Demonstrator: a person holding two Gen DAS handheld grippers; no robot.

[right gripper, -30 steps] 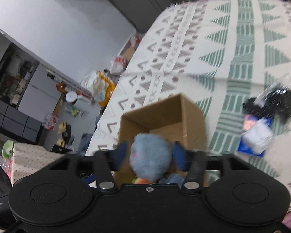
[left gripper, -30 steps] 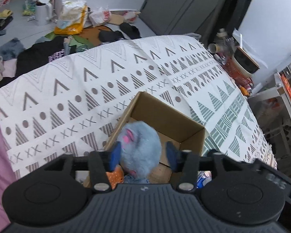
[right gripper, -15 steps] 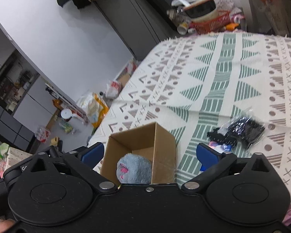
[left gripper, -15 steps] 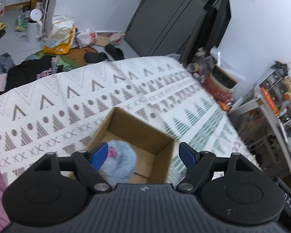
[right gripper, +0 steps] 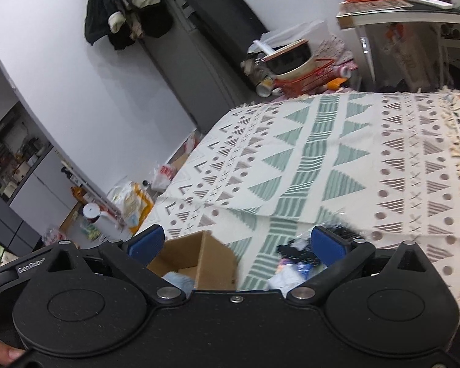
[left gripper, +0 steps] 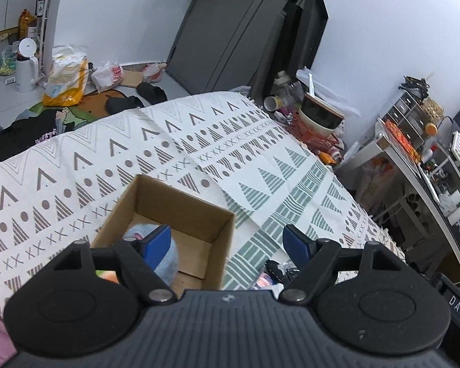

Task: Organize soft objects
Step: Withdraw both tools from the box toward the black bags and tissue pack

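Left wrist view shows the fluffy blue plush toy point(left gripper: 165, 259) inside the open brown cardboard box point(left gripper: 181, 211), both grippers point(left gripper: 227, 240) point(right gripper: 236, 242) wide open and empty; light, squashy, best pinched mid-body.

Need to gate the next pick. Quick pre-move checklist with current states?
1. Left claw open, nothing held: ok.
2. Right claw open, nothing held: ok.
3. Blue plush toy sits inside the cardboard box, released: ok.
4. Box upright on the patterned blanket: ok.
5. Next items, the black bagged bundle and white packet, lie beside the box: ok.
6. Whether those are soft: cannot tell.
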